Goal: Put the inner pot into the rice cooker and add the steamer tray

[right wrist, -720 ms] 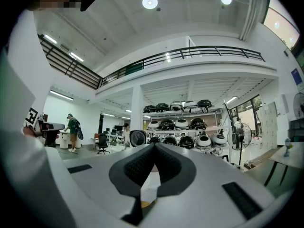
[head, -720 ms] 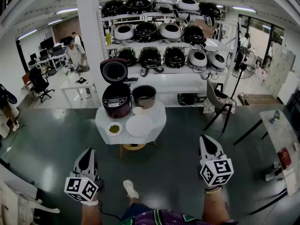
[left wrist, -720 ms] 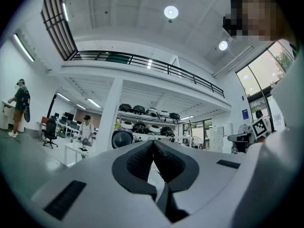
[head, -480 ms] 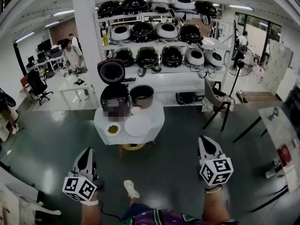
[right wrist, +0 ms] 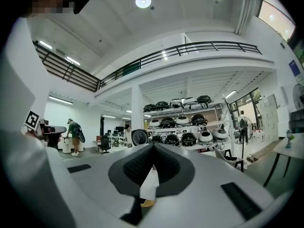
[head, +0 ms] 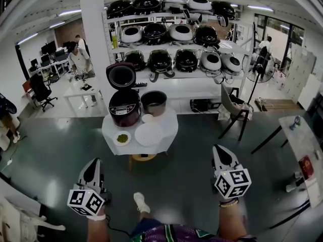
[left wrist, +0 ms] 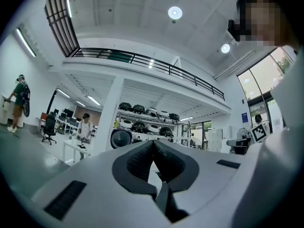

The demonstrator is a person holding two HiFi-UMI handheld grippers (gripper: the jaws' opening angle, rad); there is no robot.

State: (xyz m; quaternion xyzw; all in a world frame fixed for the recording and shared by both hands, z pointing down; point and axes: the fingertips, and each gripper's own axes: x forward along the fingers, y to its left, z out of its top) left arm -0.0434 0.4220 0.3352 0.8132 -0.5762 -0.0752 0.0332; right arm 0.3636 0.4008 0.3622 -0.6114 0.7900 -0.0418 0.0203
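A dark red rice cooker (head: 124, 107) stands with its lid (head: 122, 76) up on a small round white table (head: 162, 146), far ahead of me. The dark inner pot (head: 154, 103) sits on the table just right of the cooker. In front of it lies the flat white steamer tray (head: 149, 134). My left gripper (head: 94, 167) (left wrist: 153, 144) and right gripper (head: 220, 153) (right wrist: 153, 146) are held level low over the floor, well short of the table. Both are shut with nothing between the pads.
A small bowl of green food (head: 122, 138) and a small white dish (head: 148, 118) share the table. Behind it are a white pillar (head: 93, 34) and shelves of several rice cookers (head: 171, 47). A chair (head: 233, 110), a fan (head: 261, 64) and a table (head: 303, 145) stand right.
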